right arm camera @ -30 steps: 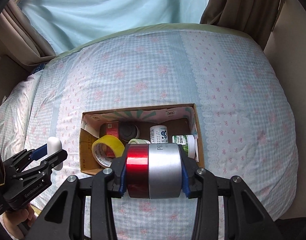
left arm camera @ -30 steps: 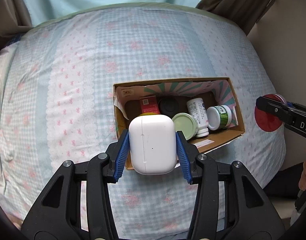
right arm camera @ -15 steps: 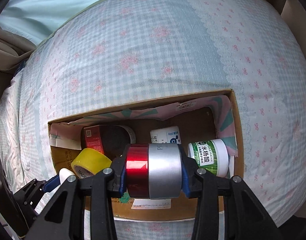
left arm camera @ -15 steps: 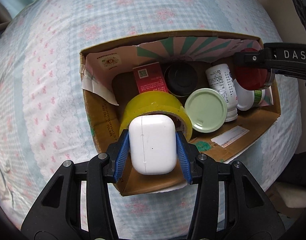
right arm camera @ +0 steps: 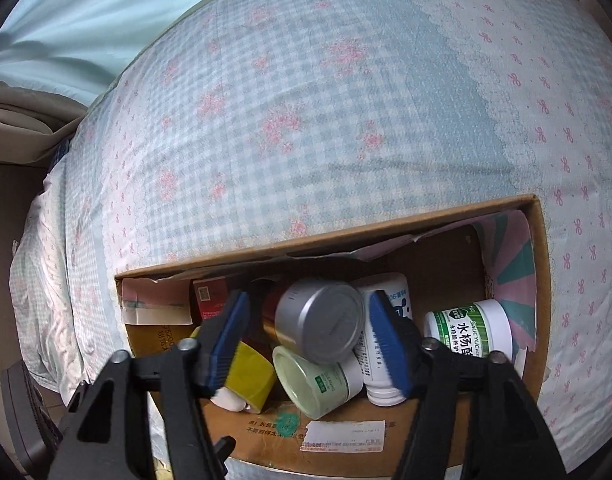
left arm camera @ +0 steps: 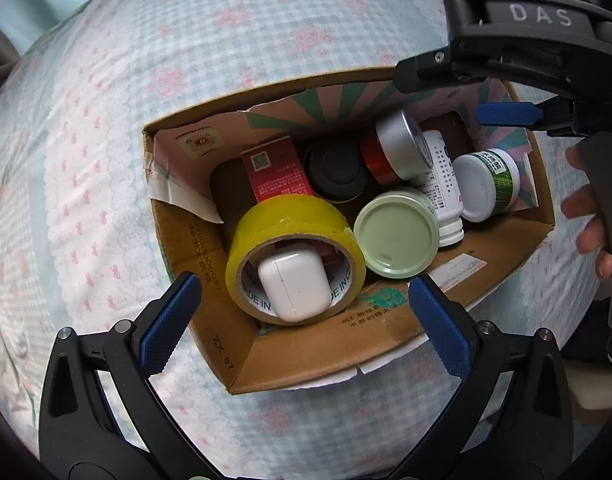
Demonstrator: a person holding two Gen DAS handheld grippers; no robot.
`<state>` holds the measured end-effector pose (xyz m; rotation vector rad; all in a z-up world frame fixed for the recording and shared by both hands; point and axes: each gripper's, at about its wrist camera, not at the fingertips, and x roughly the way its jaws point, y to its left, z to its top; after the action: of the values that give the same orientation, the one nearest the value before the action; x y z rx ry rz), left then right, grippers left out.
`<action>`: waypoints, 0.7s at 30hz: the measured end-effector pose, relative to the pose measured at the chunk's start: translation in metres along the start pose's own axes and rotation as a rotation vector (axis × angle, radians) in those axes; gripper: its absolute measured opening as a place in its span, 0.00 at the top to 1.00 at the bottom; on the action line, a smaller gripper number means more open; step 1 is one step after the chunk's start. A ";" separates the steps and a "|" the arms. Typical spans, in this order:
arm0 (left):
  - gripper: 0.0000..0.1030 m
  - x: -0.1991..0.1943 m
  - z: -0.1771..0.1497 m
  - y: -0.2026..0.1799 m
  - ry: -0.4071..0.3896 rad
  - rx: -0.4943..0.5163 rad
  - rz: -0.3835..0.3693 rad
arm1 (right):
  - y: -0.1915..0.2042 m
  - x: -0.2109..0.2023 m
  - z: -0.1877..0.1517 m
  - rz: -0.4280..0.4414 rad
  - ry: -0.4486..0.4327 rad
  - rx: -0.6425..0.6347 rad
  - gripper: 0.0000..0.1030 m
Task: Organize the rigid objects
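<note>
A cardboard box [left arm camera: 306, 360] on the bed holds the objects. The white earbud case [left arm camera: 296, 286] lies inside the hole of the yellow tape roll [left arm camera: 294, 222]. My left gripper [left arm camera: 302, 320] is open just above the box's near wall, empty. The red and silver tin [left arm camera: 394, 150] lies on the other items; it also shows in the right wrist view [right arm camera: 320, 322]. My right gripper [right arm camera: 310, 340] is open around the tin without holding it. The right gripper also shows in the left wrist view [left arm camera: 506, 114] over the box's far right.
In the box are a red carton [left arm camera: 276, 174], a black round lid [left arm camera: 334, 172], a pale green-lidded jar [left arm camera: 396, 230], a white pill bottle [left arm camera: 442, 184] and a green-labelled white jar [left arm camera: 488, 182]. The checked bedspread [right arm camera: 306, 120] surrounds the box. A hand [left arm camera: 586, 220] holds the right gripper.
Both grippers moved down over the box and opened. The earbud case dropped into the tape roll's hole. The tin dropped onto the items in the box.
</note>
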<state>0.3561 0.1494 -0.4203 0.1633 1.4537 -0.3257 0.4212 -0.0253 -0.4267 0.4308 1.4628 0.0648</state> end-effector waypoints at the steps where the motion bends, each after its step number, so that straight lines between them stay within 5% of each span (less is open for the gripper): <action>1: 0.00 -0.002 -0.002 0.001 0.004 -0.009 -0.003 | 0.000 -0.004 0.000 -0.016 0.002 -0.003 0.00; 10: 0.00 -0.045 -0.028 0.008 -0.062 -0.067 0.012 | -0.012 -0.052 -0.020 -0.047 -0.067 0.012 0.00; 21: 0.00 -0.142 -0.061 -0.007 -0.226 -0.063 0.033 | 0.009 -0.136 -0.072 -0.041 -0.123 -0.051 0.00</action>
<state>0.2845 0.1783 -0.2860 0.0955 1.2350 -0.2624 0.3369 -0.0405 -0.2981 0.3576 1.3454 0.0421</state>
